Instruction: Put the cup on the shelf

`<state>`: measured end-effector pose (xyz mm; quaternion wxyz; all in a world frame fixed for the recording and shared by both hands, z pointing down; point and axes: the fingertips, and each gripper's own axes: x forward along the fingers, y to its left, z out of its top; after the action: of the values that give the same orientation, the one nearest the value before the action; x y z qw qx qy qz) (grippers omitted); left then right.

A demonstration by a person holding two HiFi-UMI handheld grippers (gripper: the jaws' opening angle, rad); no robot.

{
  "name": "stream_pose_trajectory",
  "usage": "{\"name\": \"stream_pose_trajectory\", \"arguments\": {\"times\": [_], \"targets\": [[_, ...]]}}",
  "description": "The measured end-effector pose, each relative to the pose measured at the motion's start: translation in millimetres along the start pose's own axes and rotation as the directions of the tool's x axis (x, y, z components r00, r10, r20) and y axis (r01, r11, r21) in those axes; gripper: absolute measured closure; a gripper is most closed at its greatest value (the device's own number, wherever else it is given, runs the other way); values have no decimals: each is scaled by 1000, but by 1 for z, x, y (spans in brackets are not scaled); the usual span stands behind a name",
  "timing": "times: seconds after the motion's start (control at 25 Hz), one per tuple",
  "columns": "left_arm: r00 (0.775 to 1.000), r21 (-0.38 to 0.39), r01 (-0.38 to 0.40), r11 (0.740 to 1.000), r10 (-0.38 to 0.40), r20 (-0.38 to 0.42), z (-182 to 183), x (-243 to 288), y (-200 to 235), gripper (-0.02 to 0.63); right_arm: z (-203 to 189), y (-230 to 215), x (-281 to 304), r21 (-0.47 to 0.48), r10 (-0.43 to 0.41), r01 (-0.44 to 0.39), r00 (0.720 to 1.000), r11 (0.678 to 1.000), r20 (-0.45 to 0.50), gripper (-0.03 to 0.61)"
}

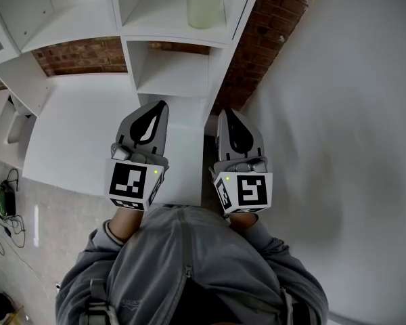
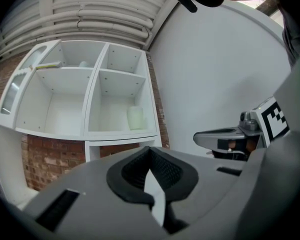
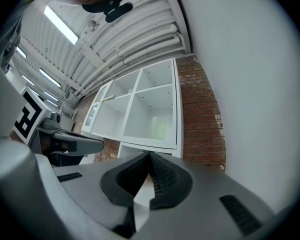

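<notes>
Cup [image 1: 205, 6] stands upright in a shelf [image 1: 155, 15] compartment, ahead of and somewhat above my left tool [image 1: 164, 104] and right tool [image 1: 226, 112], well apart from both, each clenched on nothing; I judge placement complete, nothing outstanding.

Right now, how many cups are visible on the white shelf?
1: a pale translucent cup stands in a right-hand compartment of the shelf. Other compartments are partly hidden.

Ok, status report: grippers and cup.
Left gripper shut, empty. Right gripper shut, empty. Cup upright on shelf, grippers clear of it. Nothing in the way.
</notes>
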<state>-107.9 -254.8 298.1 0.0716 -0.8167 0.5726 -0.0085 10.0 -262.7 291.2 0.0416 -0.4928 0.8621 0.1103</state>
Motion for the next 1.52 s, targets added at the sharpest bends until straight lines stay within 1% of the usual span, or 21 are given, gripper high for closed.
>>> {"name": "stream_pose_trajectory", "arguments": {"times": [0.16, 0.4, 0.64, 0.8, 1.2, 1.52], "targets": [[1000, -2, -4, 1000, 3, -18, -14, -3, -8, 607, -16, 3, -5, -3, 6, -6, 1000, 1000, -27, 552], [999, 5, -14, 1000, 14, -39, -30, -7, -12, 607, -31, 18, -5, -6, 44, -45, 998, 999, -44, 552], [999, -1, -17, 1000, 17, -48, -37, -6, -14, 607, -40, 22, -5, -7, 64, -65, 996, 998, -65, 552], [999, -3, -9, 1000, 9, -43, -39, -3, -16, 607, -43, 21, -2, -5, 71, -71, 995, 997, -66, 552], [998, -1, -1, 1000, 1, -65, -47, 0, -10, 607, -48, 19, 8, 22, 85, -84, 994, 996, -71, 552], [998, 2, 6, 1000, -6, -56, -45, 7, -8, 607, -40, 18, 19, 20, 92, -91, 995, 996, -38, 552]]}}
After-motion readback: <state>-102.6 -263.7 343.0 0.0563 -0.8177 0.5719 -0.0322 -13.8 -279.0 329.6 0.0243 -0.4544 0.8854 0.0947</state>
